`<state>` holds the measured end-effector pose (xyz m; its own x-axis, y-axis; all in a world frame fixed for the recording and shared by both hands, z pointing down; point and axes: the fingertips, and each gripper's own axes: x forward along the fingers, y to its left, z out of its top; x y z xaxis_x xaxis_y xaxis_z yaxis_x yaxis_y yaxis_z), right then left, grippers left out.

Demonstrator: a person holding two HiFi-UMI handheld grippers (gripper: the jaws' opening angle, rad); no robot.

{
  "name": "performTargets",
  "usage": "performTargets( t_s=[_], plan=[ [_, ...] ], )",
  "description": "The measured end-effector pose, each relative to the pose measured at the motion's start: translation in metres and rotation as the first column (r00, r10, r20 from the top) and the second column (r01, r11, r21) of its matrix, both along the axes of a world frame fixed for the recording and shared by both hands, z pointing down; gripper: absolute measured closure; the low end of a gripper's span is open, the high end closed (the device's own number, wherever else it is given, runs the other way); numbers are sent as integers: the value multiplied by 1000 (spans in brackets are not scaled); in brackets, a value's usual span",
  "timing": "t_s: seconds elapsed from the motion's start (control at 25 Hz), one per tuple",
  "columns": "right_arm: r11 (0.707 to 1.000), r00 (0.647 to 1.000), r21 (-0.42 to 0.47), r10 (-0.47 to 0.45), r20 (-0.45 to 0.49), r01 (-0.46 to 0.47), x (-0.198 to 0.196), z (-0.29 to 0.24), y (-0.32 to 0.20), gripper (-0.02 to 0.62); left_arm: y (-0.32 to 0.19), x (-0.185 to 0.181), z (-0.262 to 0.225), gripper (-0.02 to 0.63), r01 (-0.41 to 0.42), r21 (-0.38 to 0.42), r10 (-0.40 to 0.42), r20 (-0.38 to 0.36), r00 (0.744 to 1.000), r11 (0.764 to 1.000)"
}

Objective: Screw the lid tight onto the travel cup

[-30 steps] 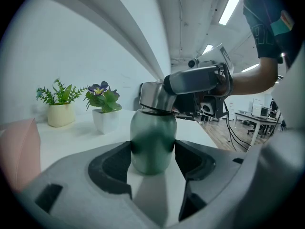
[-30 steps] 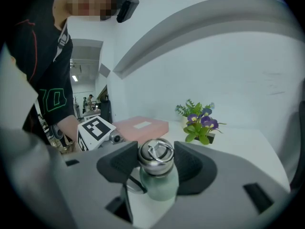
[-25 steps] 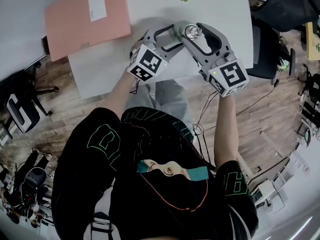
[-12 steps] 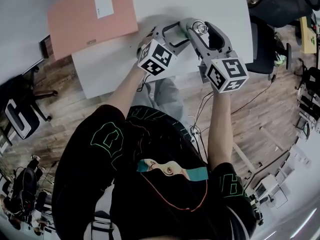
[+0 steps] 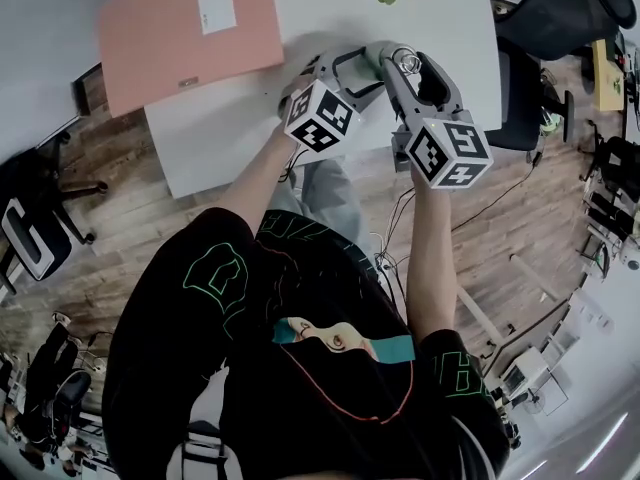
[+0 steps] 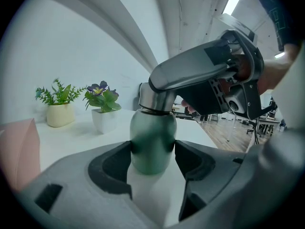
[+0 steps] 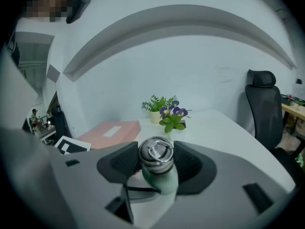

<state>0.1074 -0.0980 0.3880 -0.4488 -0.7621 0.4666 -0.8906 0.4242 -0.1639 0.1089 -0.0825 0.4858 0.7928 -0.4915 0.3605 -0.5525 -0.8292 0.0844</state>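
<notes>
Travel cup (image 6: 152,128): rounded matte green body, brushed steel lid (image 7: 156,151) with a wire ring on top, seated on the neck. Held roughly upright over the white table (image 5: 440,18), near its front edge. Clamped at the green body by the left gripper (image 6: 152,149), pads pressing both sides. Clamped at the lid by the right gripper (image 7: 156,162), jaws closed round the steel.

A matte green travel cup (image 6: 152,142) is held roughly upright, its body clamped in the left claw (image 6: 152,152). Its ring-topped steel lid (image 7: 156,152) is seated on the neck and gripped by the right claw (image 7: 156,160), toward 1 o'clock in the head view.
</notes>
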Motion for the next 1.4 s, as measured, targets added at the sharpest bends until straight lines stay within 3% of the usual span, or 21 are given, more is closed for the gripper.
performTargets(
  t_s=[0.16, 0.4, 0.68, 0.96, 1.12, 1.4],
  plan=[
    [999, 999, 0, 44, 2, -44, 0, -1, 0, 359, 0, 0, -1, 307, -2, 0, 2, 1, 1000, 1000],
    [1000, 1000, 7, 20, -1, -20, 0, -1, 1, 359, 0, 0, -1, 307, -2, 0, 2, 4, 1000, 1000],
    [991, 992, 47, -123, -31, 125, -3, -3, 2, 351, 1, -1, -1, 308, -3, 1, 3, 4, 1000, 1000],
    [937, 940, 104, -322, -116, 334, -8, -3, 3, 330, 1, 1, -1, 307, -3, -1, 3, 7, 1000, 1000],
    [912, 912, 108, -375, -166, 395, -11, 2, 1, 337, 1, 0, -1, 307, -1, -1, 1, 7, 1000, 1000],
    [862, 863, 101, -477, -168, 496, -15, 1, 5, 342, 2, -2, 0, 308, -2, 0, 2, 11, 1000, 1000]
  ],
)
